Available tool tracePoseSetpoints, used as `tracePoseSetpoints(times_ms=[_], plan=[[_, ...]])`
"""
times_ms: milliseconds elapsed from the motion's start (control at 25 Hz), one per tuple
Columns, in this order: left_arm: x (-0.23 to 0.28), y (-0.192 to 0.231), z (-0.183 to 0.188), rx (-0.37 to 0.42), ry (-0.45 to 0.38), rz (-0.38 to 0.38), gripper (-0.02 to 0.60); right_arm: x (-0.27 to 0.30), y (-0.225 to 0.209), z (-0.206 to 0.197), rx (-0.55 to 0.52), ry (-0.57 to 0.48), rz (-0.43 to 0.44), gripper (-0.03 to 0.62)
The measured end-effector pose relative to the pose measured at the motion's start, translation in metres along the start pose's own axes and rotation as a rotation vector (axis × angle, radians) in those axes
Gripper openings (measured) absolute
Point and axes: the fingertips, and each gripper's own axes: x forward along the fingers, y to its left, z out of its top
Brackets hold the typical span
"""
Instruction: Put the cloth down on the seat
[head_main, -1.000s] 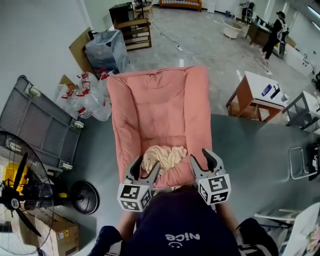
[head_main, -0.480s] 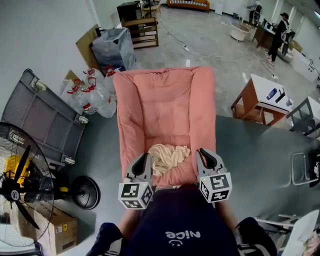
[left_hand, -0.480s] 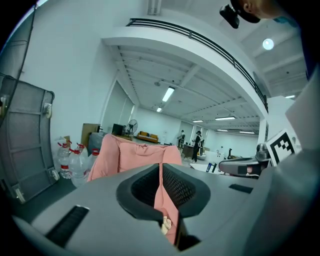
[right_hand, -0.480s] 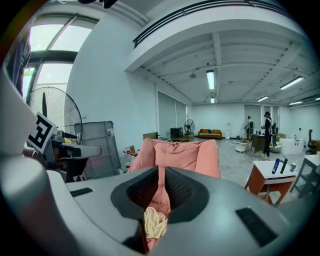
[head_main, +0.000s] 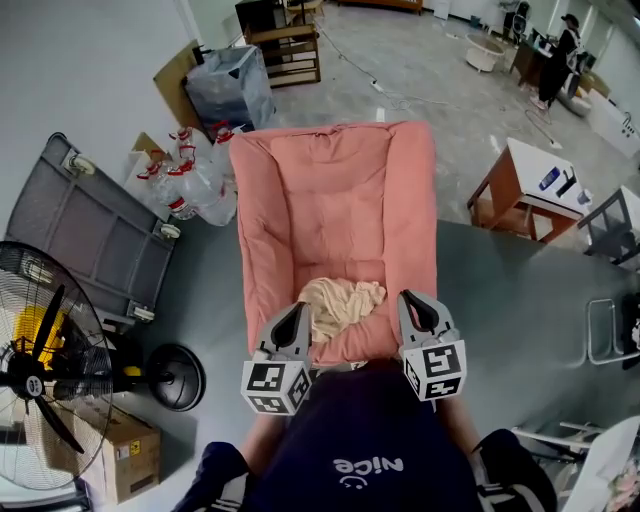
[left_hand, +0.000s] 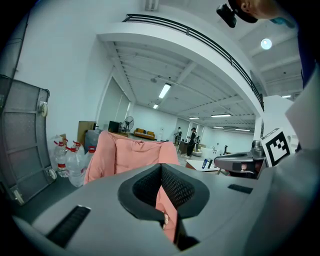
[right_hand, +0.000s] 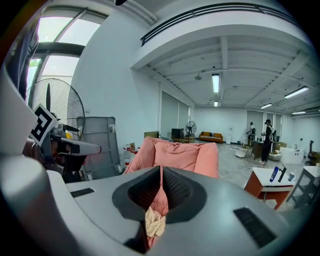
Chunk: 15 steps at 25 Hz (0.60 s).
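Cloth (head_main: 340, 305) is down: a cream, crumpled heap on the pink seat (head_main: 340, 215), right at the seat's front edge and about midway between its two side bolsters. Flanking it, the left claw (head_main: 297, 314) sits just beside the cloth at the front-left corner, jaws closing tight with nothing pinched; in the left gripper view the left claw (left_hand: 161, 170) shows only pink seat through the slit. Over at the front-right corner the right claw (head_main: 409, 300) stands a little apart from the cloth, and it is closing up empty too. The right gripper view has the right claw (right_hand: 160, 172) pads together, with a scrap of cloth (right_hand: 155, 222) seen beyond them, not gripped. Further out on the floor, water bottles (head_main: 185, 185) cluster off the seat's back-left corner, and a standing fan (head_main: 40, 380) is off to the left.
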Motion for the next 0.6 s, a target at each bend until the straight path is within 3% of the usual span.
tracePoseSetpoints(times_ms=[600], plan=[[-0.0029,0.0034,-0.0017,-0.006,-0.008,-0.020,0.020,0.0049,0.0057,0.0025,-0.023,-0.013,0.009,0.054]])
